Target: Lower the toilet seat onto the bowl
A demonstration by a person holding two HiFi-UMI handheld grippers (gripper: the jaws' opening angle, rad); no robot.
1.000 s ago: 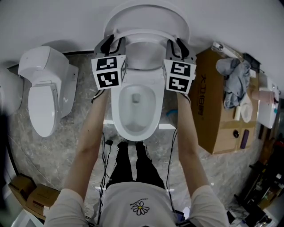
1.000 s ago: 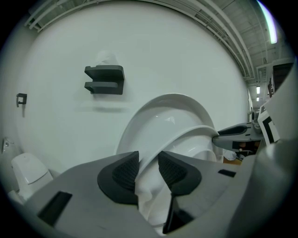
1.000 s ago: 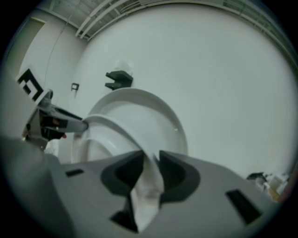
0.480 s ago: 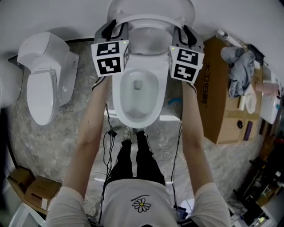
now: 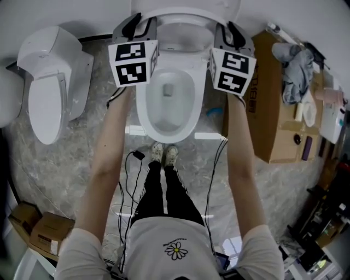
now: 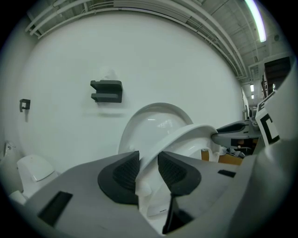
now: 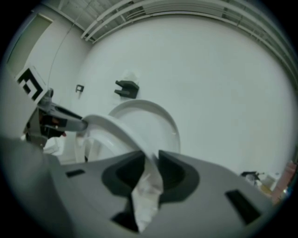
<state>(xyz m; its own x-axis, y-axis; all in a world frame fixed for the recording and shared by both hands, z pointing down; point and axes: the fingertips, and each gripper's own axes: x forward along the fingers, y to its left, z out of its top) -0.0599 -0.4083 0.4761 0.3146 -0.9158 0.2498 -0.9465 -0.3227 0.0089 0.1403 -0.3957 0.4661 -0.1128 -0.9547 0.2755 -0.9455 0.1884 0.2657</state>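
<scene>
- Two grippers: the left gripper (image 5: pixel 138 23) and the right gripper (image 5: pixel 233 30) are at the same height, one on each side of one seat (image 5: pixel 180 12).
- Left gripper (image 6: pixel 148 160): the jaws are clamped on the seat's (image 6: pixel 186 137) left rim, which runs up between the two ribbed pads (image 6: pixel 125 169) and touches both.
- Right gripper (image 7: pixel 150 162): the jaws have just been closing and now grip the seat's (image 7: pixel 111 128) right rim, which sits between the pads.
- The seat spans from one gripper to the other. It is tilted, clear of the one lid (image 6: pixel 153 121) that stands upright just beyond the jaws, and it is not down on the bowl.
- One bowl (image 5: pixel 164 126) lies below the jaws and back toward the person, between the two forearms, with its inside uncovered.
- Two marker cubes: one (image 5: pixel 133 63) behind the left jaws and one (image 5: pixel 232 71) behind the right.
- One second toilet (image 5: pixel 46 82), with its lid shut, stands well out to the left gripper's outer side.
- One dark bracket (image 6: pixel 107 90) is on the wall, above and left of the left jaws.
- One big carton (image 5: pixel 268 109) stands just outside the right gripper, with one grey cloth (image 5: pixel 298 71) on top of it.
- Two small boxes (image 5: pixel 22 216) (image 5: pixel 49 232) sit on the floor, far behind the left gripper.
- Two feet (image 5: pixel 164 154) are together just behind the bowl's front, with cables beside them.
</scene>
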